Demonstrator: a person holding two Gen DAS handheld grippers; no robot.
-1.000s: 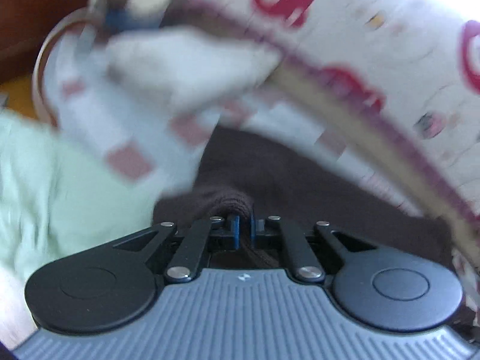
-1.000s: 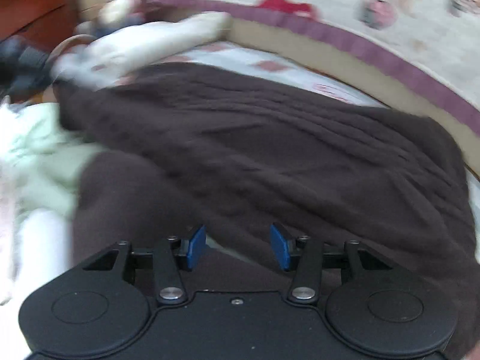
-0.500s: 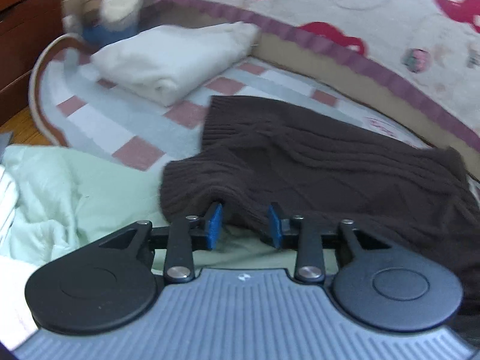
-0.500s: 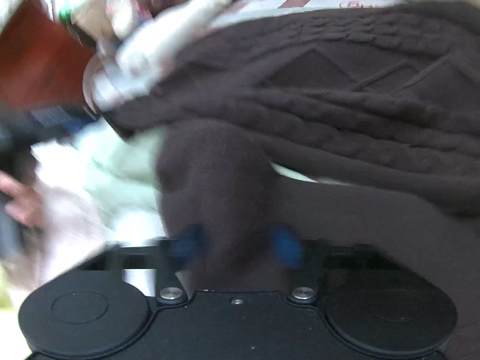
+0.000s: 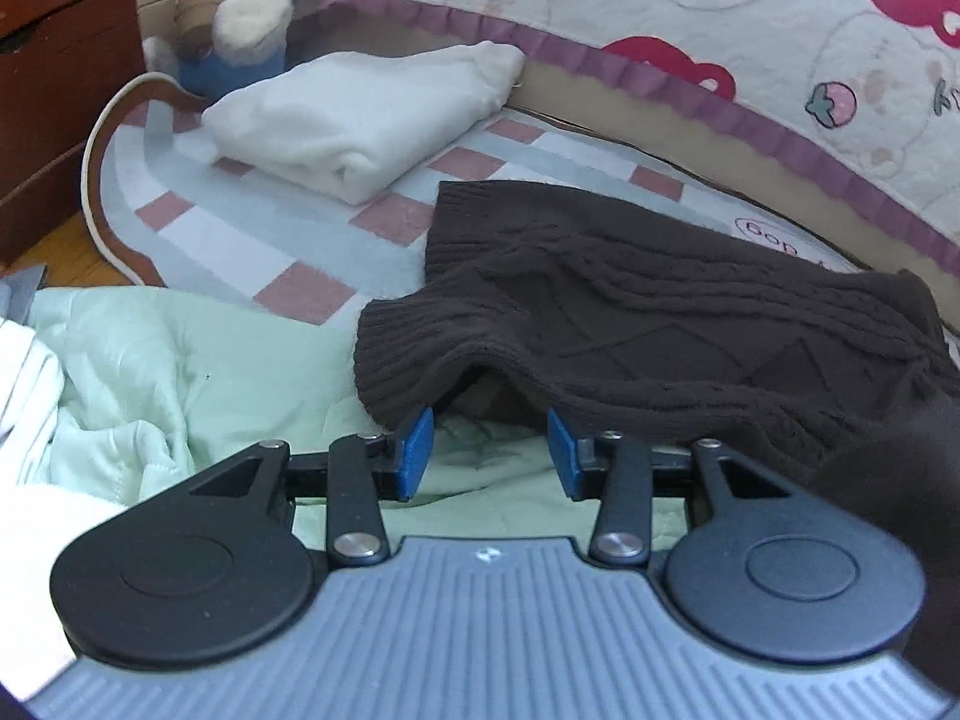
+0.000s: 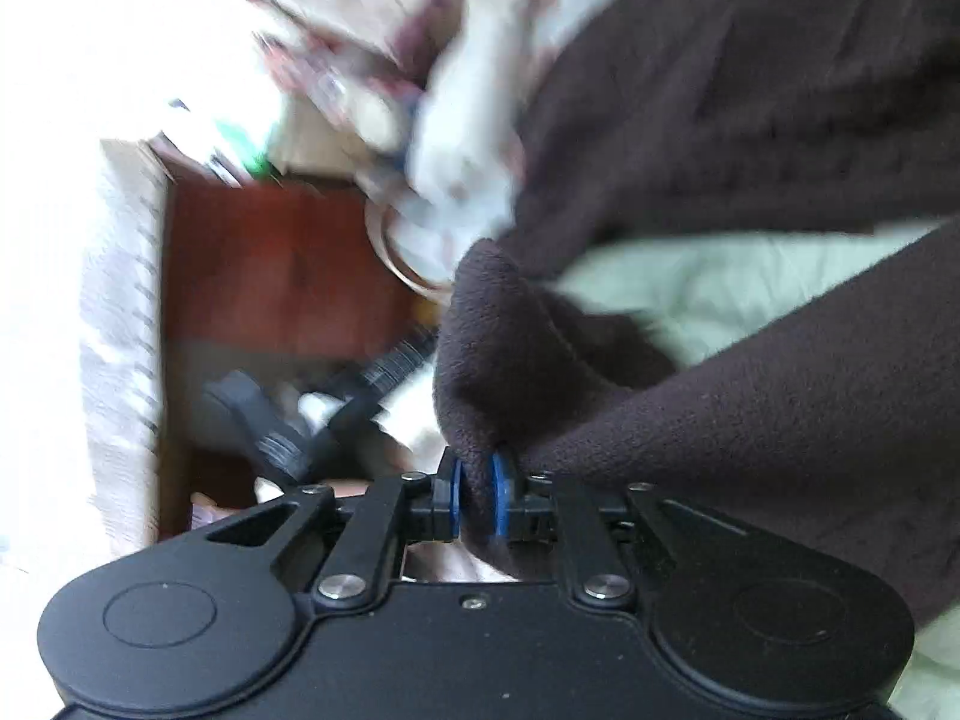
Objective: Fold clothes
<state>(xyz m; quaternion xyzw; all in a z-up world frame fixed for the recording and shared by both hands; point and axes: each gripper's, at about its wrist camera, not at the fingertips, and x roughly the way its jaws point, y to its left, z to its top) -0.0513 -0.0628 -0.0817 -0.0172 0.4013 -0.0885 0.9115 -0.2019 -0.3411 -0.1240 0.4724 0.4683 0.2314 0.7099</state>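
Right tongs point(image 6: 477, 495) now clamp lifted brown sweater point(image 5: 630, 324) sleeve, left tongs point(image 5: 489, 450) released

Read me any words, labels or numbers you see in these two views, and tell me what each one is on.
"Gop", or close to it: pink letters in an oval outline on the checked mat, just behind the brown sweater; partly hidden, reading uncertain.
A dark letter fragment, perhaps "k", on the cartoon-print bed cover at the right edge: cut off, unreadable.
Right wrist view: too blurred, nothing readable.
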